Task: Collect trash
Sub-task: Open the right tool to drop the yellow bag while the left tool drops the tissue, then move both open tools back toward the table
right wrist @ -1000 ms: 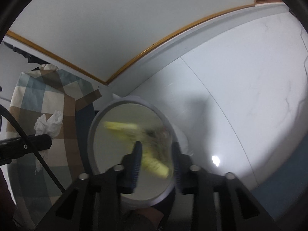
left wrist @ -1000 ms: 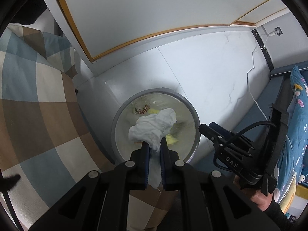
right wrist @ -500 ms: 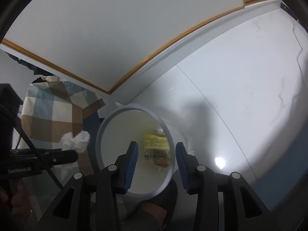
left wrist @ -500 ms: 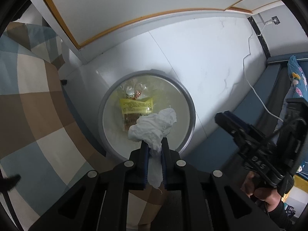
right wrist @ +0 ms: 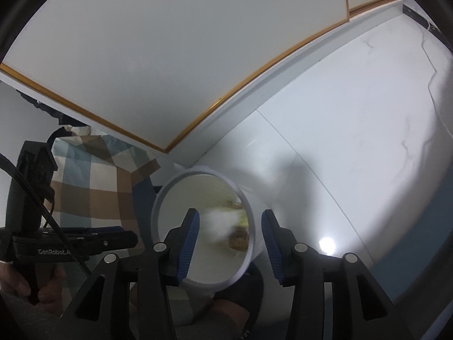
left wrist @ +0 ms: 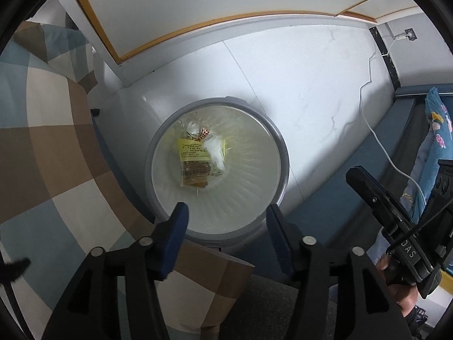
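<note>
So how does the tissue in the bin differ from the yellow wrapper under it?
The tissue is white, crumpled and plain; the yellow wrapper is flat and printed with text. The tissue is smaller and lies over the wrapper's right edge. Both sit at the bottom of the bin, clear of both grippers.

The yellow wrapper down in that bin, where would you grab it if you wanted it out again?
Probably from straight above, through the bin's open mouth. The wrapper lies flat on the bottom, so pinching its free lower edge, away from the tissue on its right side, seems easiest.
</note>
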`<state>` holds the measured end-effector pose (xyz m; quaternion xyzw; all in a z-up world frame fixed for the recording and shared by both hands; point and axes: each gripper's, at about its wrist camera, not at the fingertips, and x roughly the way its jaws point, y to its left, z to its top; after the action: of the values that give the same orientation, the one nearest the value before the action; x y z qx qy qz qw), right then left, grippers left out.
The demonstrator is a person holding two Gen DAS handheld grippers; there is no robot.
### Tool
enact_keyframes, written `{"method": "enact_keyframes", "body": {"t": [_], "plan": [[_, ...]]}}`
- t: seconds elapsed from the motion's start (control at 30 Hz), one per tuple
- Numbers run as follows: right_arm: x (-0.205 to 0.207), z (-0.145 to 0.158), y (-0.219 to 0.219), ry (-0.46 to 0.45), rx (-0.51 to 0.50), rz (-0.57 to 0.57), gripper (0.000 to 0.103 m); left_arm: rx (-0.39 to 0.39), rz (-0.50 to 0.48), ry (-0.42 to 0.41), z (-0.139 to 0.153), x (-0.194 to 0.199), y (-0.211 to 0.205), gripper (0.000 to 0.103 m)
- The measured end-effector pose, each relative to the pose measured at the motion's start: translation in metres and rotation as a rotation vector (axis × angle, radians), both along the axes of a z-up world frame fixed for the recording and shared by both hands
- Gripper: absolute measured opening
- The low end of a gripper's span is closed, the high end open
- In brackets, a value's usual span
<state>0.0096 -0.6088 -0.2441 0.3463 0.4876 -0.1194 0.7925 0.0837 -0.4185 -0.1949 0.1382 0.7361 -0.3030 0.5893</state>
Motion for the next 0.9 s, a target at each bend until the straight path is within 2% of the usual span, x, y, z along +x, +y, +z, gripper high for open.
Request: {"method": "enact_keyframes", "body": {"t": [0.13,0.23,0.4,0.9], "plan": [[-0.002,0.003,0.0,0.002,0.005,-0.005,0.045,-0.019,-0.001,-0.05,0.011,0.0,0.0,0.063],[-0.003,0.008,0.0,-0.005,0.008,-0.003,0.046,-0.026,-0.002,-0.098,0.021,-0.002,0.002,0.063],[-0.001,0.022,0.003,-0.035,0.009,0.004,0.058,-0.05,0.018,-0.189,0.039,-0.002,0.008,0.063],[-0.002,0.075,0.015,-0.098,-0.016,0.032,0.07,-0.126,0.057,-0.385,0.091,-0.004,0.035,0.064]]}}
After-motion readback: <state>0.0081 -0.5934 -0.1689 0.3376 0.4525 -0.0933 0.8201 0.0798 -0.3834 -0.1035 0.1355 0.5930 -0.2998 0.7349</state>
